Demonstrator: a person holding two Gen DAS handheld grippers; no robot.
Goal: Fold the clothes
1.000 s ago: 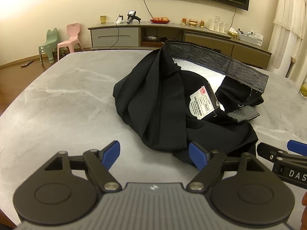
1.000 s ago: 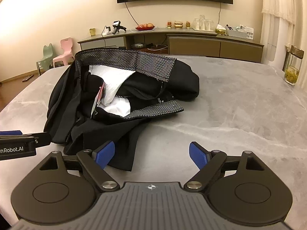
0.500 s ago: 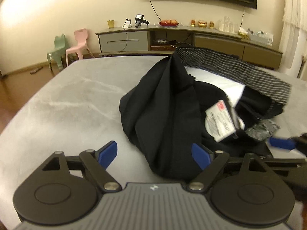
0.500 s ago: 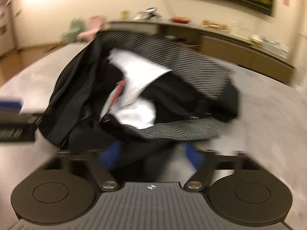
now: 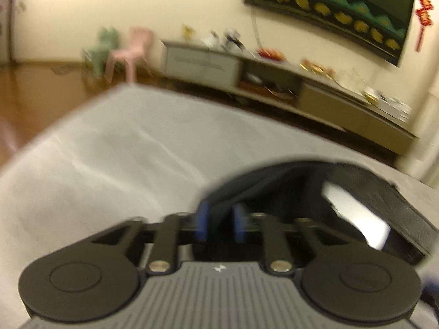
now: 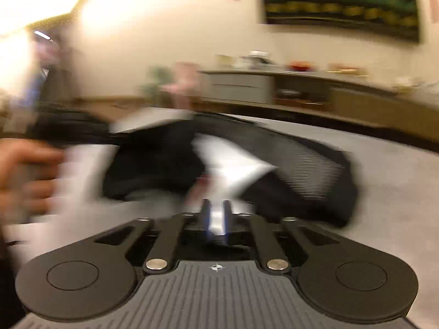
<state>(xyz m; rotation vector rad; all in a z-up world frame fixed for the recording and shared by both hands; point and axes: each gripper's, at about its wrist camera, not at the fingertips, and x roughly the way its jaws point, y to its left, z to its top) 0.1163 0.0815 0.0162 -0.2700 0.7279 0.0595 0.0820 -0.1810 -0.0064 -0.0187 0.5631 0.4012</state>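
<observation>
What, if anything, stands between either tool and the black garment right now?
Nothing visible does. The left tool has dark cloth of the black garment between its blue pads, and the right tool is closed on a pale fold of it.

Motion blur is smearing both of your wrist views, so the black garment with white lining (image 6: 247, 164) is showing no readable tag or weave. Your hand (image 6: 24, 175) is running off the left edge as a smear. The garment's near folds are hiding behind the left gripper (image 5: 219, 220).
</observation>
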